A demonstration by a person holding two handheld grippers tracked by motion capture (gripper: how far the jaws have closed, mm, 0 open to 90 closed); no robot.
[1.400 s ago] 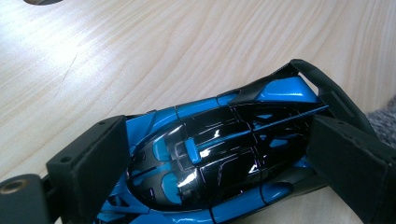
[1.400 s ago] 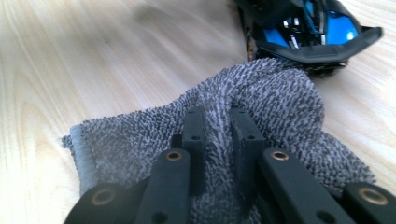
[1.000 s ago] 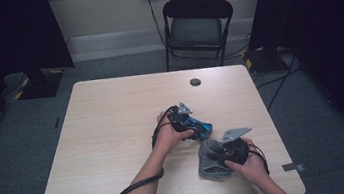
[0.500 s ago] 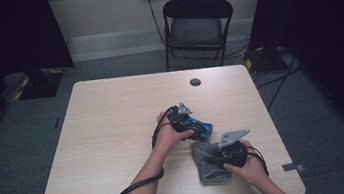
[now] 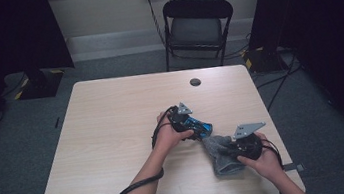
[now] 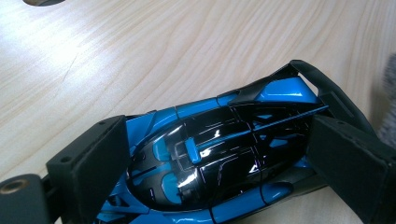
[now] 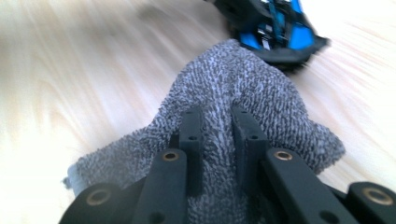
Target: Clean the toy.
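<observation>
A blue and black toy car [image 5: 200,126] lies on the wooden table [image 5: 114,135], with my left gripper [image 5: 193,126] shut on it. In the left gripper view the black pads [image 6: 93,163] press on both flanks of the car [image 6: 219,158]. A grey terry cloth [image 5: 219,152] lies bunched just right of the car, and its upper end touches the car's tail. My right gripper [image 5: 230,154] pinches that cloth [image 7: 233,84] between its narrow jaws. They have just eased open a little, with the cloth still nipped between them. The right gripper view is blurred, and the car [image 7: 275,28] sits beyond the cloth.
A small dark round disc [image 5: 195,82] sits near the table's far edge. A black folding chair [image 5: 198,25] stands behind the table. A cable [image 5: 132,190] trails off the front edge by the left forearm. The right hand is close to the table's right front corner.
The right hand has shifted a little to the right and upward with the cloth. The cloth now stretches up against the car's tail. The left hand and the car have stayed put.
</observation>
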